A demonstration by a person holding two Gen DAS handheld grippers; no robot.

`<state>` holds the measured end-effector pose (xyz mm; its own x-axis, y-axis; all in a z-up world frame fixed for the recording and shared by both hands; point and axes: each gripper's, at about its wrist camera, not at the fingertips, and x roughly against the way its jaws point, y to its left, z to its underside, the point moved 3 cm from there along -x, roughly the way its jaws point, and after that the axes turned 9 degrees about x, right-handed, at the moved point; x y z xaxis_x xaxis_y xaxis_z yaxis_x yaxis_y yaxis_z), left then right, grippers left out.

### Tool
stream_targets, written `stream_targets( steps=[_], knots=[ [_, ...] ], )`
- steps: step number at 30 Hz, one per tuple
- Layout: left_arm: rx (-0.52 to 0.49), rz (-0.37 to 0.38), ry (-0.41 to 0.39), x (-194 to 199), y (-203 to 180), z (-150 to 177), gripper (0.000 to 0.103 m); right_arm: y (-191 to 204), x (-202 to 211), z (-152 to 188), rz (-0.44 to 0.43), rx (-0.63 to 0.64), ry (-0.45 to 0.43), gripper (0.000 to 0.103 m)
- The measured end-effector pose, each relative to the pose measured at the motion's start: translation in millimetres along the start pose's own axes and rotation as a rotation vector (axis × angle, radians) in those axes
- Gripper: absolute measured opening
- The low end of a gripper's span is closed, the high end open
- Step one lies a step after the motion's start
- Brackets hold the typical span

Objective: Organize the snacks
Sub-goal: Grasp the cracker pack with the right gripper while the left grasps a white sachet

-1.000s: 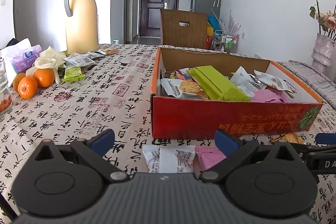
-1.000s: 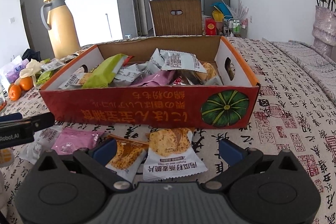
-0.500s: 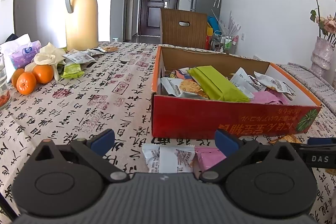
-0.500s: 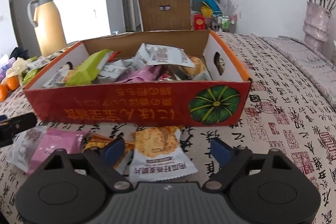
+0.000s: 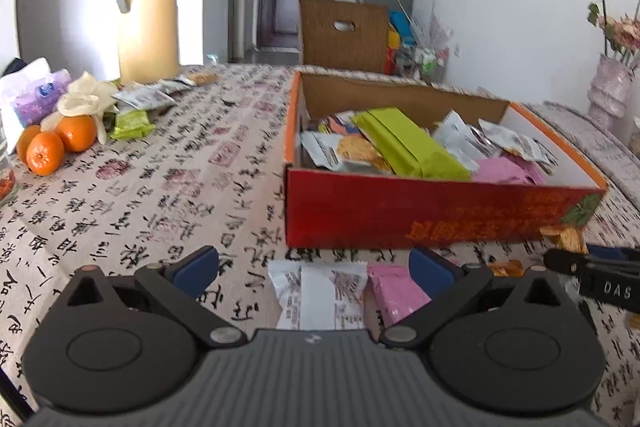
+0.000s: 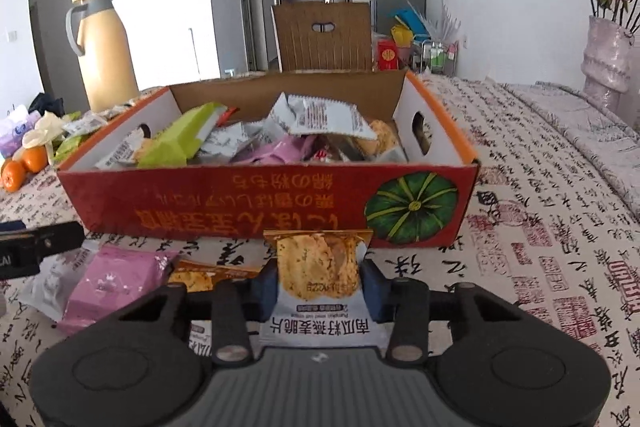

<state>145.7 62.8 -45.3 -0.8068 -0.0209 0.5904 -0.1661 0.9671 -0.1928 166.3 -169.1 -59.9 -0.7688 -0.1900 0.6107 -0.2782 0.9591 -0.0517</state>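
The right tongs [image 6: 319, 285] have just been closing and now pinch a glossy crinkled cracker packet [image 6: 318, 277] printed with Chinese characters, just in front of the red cardboard box [image 6: 248, 205] with a green pumpkin picture. The left tongs [image 5: 312, 269] stand spread above a white foil packet [image 5: 320, 293] and a pink one [image 5: 394, 293] on the calligraphy-print bench [image 5: 160, 187].

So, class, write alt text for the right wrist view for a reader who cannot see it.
The right gripper has just been closing on a cracker packet, its pads at the packet's sides, in front of a red cardboard box full of snacks. A pink packet lies on the patterned tablecloth to the left.
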Motion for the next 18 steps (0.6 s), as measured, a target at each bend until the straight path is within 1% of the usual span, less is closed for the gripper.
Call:
stream_targets(
  steps=[2, 5, 13, 18],
  knots=[
    [-0.014, -0.003, 0.021, -0.3, -0.1, 0.9, 0.103, -2.4, 3.8, 0.0, -0.002, -0.007, -0.009, 0.042],
    [-0.028, -0.04, 0.038, -2.9, 1.5, 2.8, 0.103, -5.5, 7.3, 1.6, -0.004, -0.017, -0.014, 0.042],
    [-0.007, -0.077, 0.093, -10.8, 12.1, 4.6, 0.103, -12.0, 15.5, 6.9, -0.024, -0.043, -0.032, 0.042],
    [-0.002, -0.09, 0.138, -16.2, 9.4, 11.1, 0.103, -12.4, 18.6, 8.9, -0.039, -0.048, -0.042, 0.042]
  ],
)
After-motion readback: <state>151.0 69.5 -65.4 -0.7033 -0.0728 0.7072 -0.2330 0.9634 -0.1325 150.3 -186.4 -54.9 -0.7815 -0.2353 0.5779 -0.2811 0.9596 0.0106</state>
